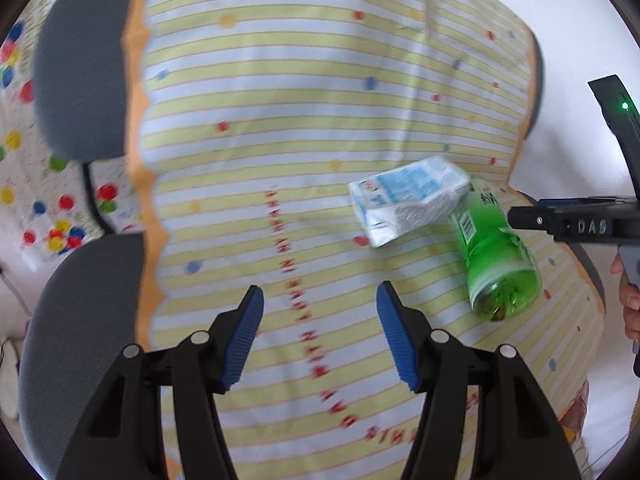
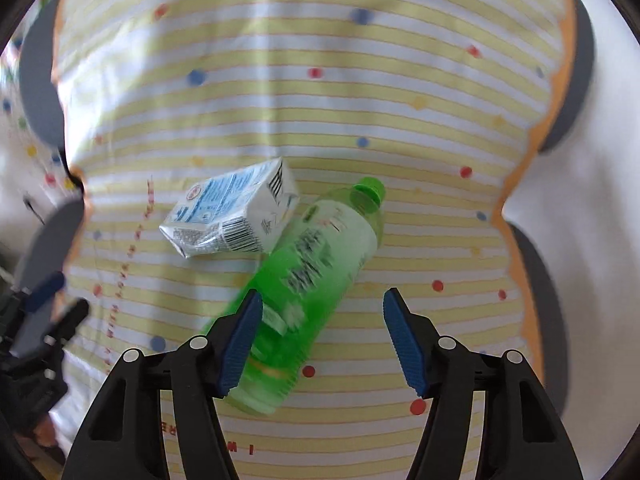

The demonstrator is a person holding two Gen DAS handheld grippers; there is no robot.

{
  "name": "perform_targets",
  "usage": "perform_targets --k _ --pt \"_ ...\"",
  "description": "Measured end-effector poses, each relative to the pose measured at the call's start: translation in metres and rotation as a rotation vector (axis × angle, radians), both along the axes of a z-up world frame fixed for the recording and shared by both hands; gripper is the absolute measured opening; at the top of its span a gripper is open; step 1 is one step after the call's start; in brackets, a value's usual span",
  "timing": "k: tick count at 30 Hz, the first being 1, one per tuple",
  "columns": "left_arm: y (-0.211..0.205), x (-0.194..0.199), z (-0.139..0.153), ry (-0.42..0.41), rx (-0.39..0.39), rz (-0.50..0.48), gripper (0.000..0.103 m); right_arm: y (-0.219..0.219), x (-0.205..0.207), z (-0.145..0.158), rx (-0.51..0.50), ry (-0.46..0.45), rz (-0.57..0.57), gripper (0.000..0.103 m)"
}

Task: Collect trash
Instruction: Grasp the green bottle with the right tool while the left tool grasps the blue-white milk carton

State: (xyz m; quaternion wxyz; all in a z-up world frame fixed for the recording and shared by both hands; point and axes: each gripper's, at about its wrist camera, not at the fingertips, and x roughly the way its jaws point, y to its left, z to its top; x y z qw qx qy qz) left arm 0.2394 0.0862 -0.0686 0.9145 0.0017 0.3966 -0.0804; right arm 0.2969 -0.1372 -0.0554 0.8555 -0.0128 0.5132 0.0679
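A green plastic bottle (image 2: 308, 288) lay on its side on the striped, dotted tablecloth (image 2: 360, 100), its cap pointing away from the right gripper (image 2: 322, 334) and its base reaching down between that gripper's fingers, close against the left one. A crushed white-and-blue carton (image 2: 230, 214) leaned against the bottle's upper part, ahead and to the left. The right gripper's fingers were spread wide, holding nothing. The left gripper (image 1: 320, 330), also spread and empty, hovered over bare cloth, with the carton and bottle ahead to its right.
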Motion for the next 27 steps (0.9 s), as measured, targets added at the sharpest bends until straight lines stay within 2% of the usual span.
perform_targets --k 2,4,6,7,10,12,15,17,20,22,23,24,27 --pt "-0.014 0.008 -0.002 0.011 0.031 -0.033 0.058 -0.019 0.004 -0.006 0.083 0.008 -0.045 0.065" --pt "-0.026 0.014 -0.002 0.012 0.044 -0.065 0.058 -0.029 0.008 -0.017 0.117 0.034 -0.081 0.065" --pt "-0.036 0.020 -0.001 0.010 0.052 -0.090 0.063 -0.038 0.011 -0.029 0.143 0.051 -0.112 0.067" --pt "-0.039 0.023 -0.001 0.008 0.048 -0.097 0.066 -0.040 0.012 -0.034 0.159 0.055 -0.112 0.069" --pt "-0.045 0.040 -0.001 0.016 0.004 -0.090 0.066 -0.043 0.015 -0.044 0.175 0.065 -0.096 0.068" --pt "-0.049 0.053 -0.002 0.026 -0.036 -0.087 0.066 -0.041 0.013 -0.044 0.153 0.052 -0.070 0.067" --pt "-0.061 0.072 -0.009 0.050 -0.044 -0.099 0.066 -0.043 0.009 -0.041 0.046 0.036 -0.027 0.066" --pt "-0.067 0.082 -0.017 0.079 -0.043 -0.105 0.056 -0.051 0.005 -0.039 0.017 0.033 -0.007 0.066" --pt "-0.072 0.086 -0.026 0.129 -0.084 -0.121 0.045 -0.063 0.000 -0.037 0.012 0.025 0.004 0.065" --pt "-0.081 0.080 -0.029 0.136 -0.105 -0.167 0.039 -0.069 -0.004 -0.036 -0.009 0.007 0.006 0.064" --pt "-0.088 0.075 -0.031 0.142 -0.107 -0.201 0.038 -0.070 -0.006 -0.035 -0.022 -0.002 0.007 0.064" --pt "-0.093 0.072 -0.032 0.144 -0.109 -0.231 0.038 -0.071 -0.007 -0.034 -0.032 -0.013 0.010 0.059" --pt "-0.117 0.060 -0.033 0.141 -0.090 -0.352 0.038 -0.081 -0.010 -0.031 -0.042 -0.025 0.011 0.058"
